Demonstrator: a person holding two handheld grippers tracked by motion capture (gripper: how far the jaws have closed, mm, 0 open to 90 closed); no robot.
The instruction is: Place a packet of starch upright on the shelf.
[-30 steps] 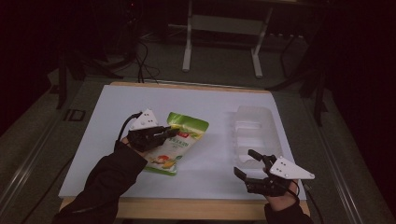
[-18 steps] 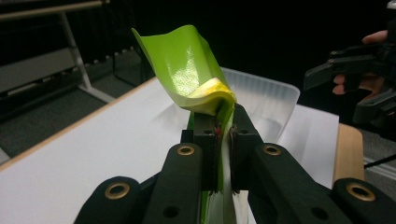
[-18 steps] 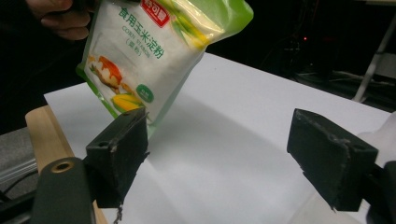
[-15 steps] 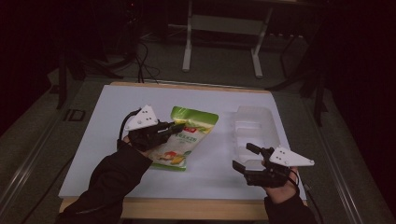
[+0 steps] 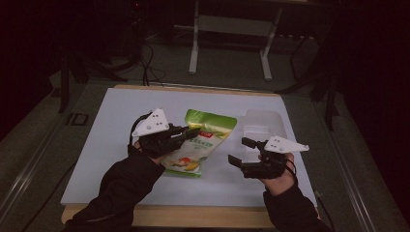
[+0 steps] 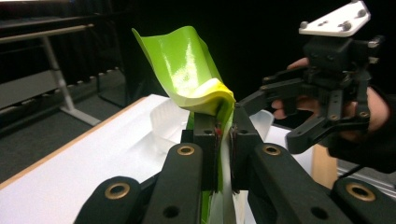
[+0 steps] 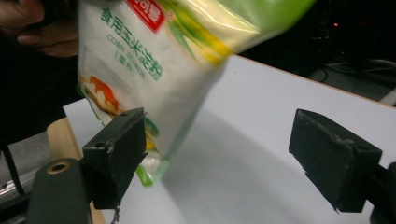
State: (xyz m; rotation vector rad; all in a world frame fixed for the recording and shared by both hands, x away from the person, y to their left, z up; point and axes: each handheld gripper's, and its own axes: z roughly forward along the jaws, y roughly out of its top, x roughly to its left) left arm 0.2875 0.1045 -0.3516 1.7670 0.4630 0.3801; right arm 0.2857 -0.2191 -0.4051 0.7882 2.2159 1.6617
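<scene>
A green and white bag of corn starch [image 5: 205, 141] hangs tilted above the white table [image 5: 96, 145]. My left gripper [image 5: 193, 131] is shut on its edge from the left. In the left gripper view the black jaws [image 6: 224, 133] pinch the film, and the green top [image 6: 187, 65] curls up above them. My right gripper [image 5: 238, 150] stands open just right of the bag, apart from it. The right gripper view has the printed bag [image 7: 144, 60] hanging over the left pad [image 7: 116, 149], with bare table in the wide gap between the pads.
A clear plastic container [image 5: 261, 123] lies on the table behind the right gripper, also visible past the bag [image 6: 163, 121]. The wooden table edge [image 5: 193, 215] runs along the front. Metal frame legs [image 5: 195, 43] stand on the floor beyond the table.
The left gripper has lifted the bag off the table and carried it a little right. The right gripper has moved up and in toward the bag, jaws still apart.
</scene>
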